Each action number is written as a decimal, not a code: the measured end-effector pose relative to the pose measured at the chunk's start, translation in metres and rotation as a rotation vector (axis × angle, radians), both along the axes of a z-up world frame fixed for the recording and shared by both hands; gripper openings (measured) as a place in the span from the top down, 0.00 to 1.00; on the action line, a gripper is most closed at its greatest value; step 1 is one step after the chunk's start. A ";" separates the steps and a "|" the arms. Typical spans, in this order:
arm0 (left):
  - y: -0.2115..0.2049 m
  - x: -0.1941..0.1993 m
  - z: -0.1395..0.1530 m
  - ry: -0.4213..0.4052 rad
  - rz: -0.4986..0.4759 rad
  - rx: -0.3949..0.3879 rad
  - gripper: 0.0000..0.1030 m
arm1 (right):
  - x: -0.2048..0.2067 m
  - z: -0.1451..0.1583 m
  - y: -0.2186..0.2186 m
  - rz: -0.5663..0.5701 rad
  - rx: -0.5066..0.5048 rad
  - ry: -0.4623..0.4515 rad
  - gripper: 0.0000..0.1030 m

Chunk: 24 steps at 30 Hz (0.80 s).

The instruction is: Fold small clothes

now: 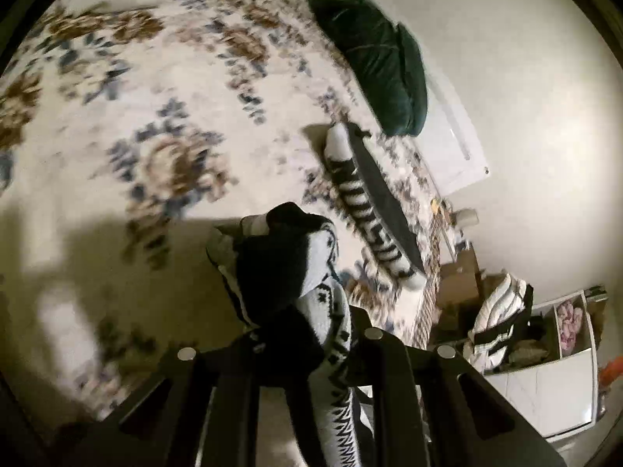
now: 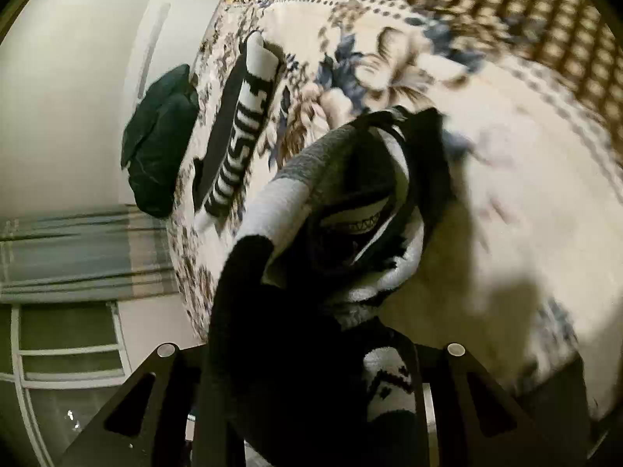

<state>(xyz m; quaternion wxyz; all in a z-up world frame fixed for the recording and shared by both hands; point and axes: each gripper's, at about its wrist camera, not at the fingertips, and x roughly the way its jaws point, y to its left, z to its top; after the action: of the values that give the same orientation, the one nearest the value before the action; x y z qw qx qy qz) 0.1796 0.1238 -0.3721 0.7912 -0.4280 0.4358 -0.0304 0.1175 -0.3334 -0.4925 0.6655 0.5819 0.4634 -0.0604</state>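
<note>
My left gripper (image 1: 311,336) is shut on a bunched sock (image 1: 288,264), black at the tip and white with a black pattern, held up above the floral bedspread (image 1: 155,97). My right gripper (image 2: 311,354) is shut on a bundle of socks (image 2: 350,202) in black, grey-white and patterned white, also clear of the bedspread (image 2: 525,194). Whether both hold one bundle I cannot tell. A patterned sock (image 1: 366,202) (image 2: 249,116) and a dark sock (image 1: 383,194) (image 2: 220,128) lie stretched side by side on the bed.
A dark green cushion (image 1: 377,62) (image 2: 159,136) rests at the bed's edge by the wall. Cardboard boxes (image 1: 459,272), a striped cloth (image 1: 498,319) and a white cabinet (image 1: 553,389) crowd the floor beside the bed. A striped curtain (image 2: 78,249) hangs at left.
</note>
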 end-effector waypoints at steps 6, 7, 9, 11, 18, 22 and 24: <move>0.020 -0.045 -0.004 0.110 0.000 0.003 0.89 | -0.078 0.023 0.023 -0.002 0.044 0.106 0.71; 0.020 -0.047 -0.007 0.126 0.011 -0.003 0.89 | -0.086 0.020 0.025 -0.015 0.058 0.123 0.71; 0.014 -0.043 -0.012 0.142 0.012 -0.012 0.89 | -0.089 0.009 0.023 -0.048 0.092 0.161 0.71; 0.005 -0.028 -0.013 0.129 0.003 -0.018 0.89 | -0.083 -0.004 0.016 -0.085 0.130 0.187 0.71; -0.055 0.098 -0.023 0.013 -0.002 -0.011 0.89 | 0.040 -0.042 -0.048 -0.172 0.116 0.157 0.71; -0.108 0.203 -0.059 0.040 -0.090 0.074 0.86 | 0.141 -0.077 -0.089 -0.129 0.095 0.130 0.56; -0.126 0.234 -0.079 0.073 -0.153 0.097 0.82 | 0.173 -0.088 -0.101 -0.082 0.064 0.119 0.32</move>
<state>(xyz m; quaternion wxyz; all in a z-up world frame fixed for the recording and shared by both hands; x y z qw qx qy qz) 0.4132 -0.0023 -0.4512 0.7898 -0.3555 0.4969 -0.0540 0.2901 -0.4341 -0.5810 0.6148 0.6168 0.4798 -0.1071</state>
